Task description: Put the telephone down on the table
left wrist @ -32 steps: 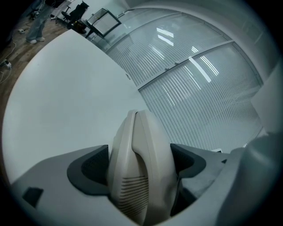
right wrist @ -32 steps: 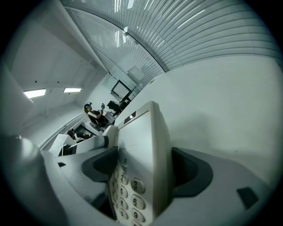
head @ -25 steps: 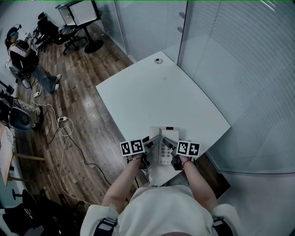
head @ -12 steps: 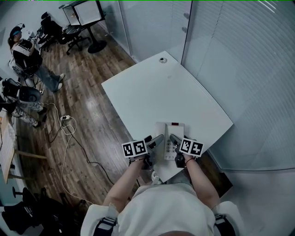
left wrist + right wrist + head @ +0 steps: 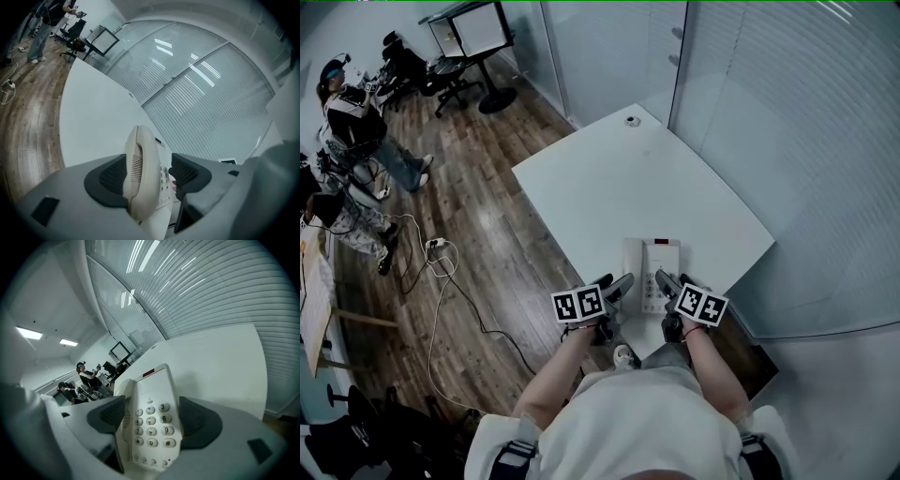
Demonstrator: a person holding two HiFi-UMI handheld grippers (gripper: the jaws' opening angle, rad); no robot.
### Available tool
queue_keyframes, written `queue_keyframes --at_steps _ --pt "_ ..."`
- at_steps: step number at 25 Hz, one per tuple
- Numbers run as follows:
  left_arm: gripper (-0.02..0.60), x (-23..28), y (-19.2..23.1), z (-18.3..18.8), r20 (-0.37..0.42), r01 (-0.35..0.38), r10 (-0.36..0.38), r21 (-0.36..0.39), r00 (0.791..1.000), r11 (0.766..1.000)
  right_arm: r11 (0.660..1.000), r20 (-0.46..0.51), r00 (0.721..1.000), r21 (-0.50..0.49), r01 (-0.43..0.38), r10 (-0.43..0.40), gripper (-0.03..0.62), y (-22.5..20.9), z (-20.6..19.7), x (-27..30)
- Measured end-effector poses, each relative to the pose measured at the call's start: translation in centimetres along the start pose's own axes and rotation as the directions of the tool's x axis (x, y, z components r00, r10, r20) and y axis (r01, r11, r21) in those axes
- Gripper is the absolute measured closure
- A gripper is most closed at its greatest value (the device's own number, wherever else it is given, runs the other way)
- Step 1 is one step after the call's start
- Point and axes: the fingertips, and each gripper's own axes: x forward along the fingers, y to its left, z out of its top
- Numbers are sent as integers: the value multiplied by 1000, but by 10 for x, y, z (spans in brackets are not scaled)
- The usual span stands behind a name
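Note:
The cream telephone (image 5: pixel 652 272) lies flat on the white table (image 5: pixel 628 187) near its front edge, handset on the left and keypad on the right. My left gripper (image 5: pixel 619 284) is at the phone's near left end. In the left gripper view the handset (image 5: pixel 140 173) stands between the dark pads; a gap shows at the right pad while the jaws are closing. My right gripper (image 5: pixel 664 279) hovers over the near end of the keypad. In the right gripper view the telephone (image 5: pixel 154 423) runs between and under the spread jaws.
A small round fitting (image 5: pixel 631 121) sits at the table's far corner. Glass walls with blinds (image 5: pixel 787 141) close off the right and back. On the wooden floor to the left lie cables (image 5: pixel 441 272); people (image 5: pixel 347 112), office chairs and a desk (image 5: pixel 473 23) stand farther off.
Both grippers have drawn back toward me from the phone's sides to its near end and risen a little. The phone stays on the table.

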Motion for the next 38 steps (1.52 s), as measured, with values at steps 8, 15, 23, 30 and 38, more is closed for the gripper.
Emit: queue_keyframes --at_steps 8,15,23,30,38 --pt "410 -27 -7 -2 52 -59 56 51 997 997 993 36 998 -103 -54 58 269 35 -6 -27" --pt "499 -46 -21 -15 99 -102 98 40 990 994 983 64 990 -141 -119 129 484 57 -2 -54" --pt "543 -67 -44 -41 132 -137 133 22 982 990 962 59 979 -205 -182 197 546 67 -13 -91" --pt "560 -77 -74 -76 163 -123 118 25 980 992 947 45 969 -227 -226 242 557 64 -26 -133" --pt "560 -100 -108 -118 169 -113 104 45 980 993 933 33 959 -242 -267 283 560 63 -51 -182"
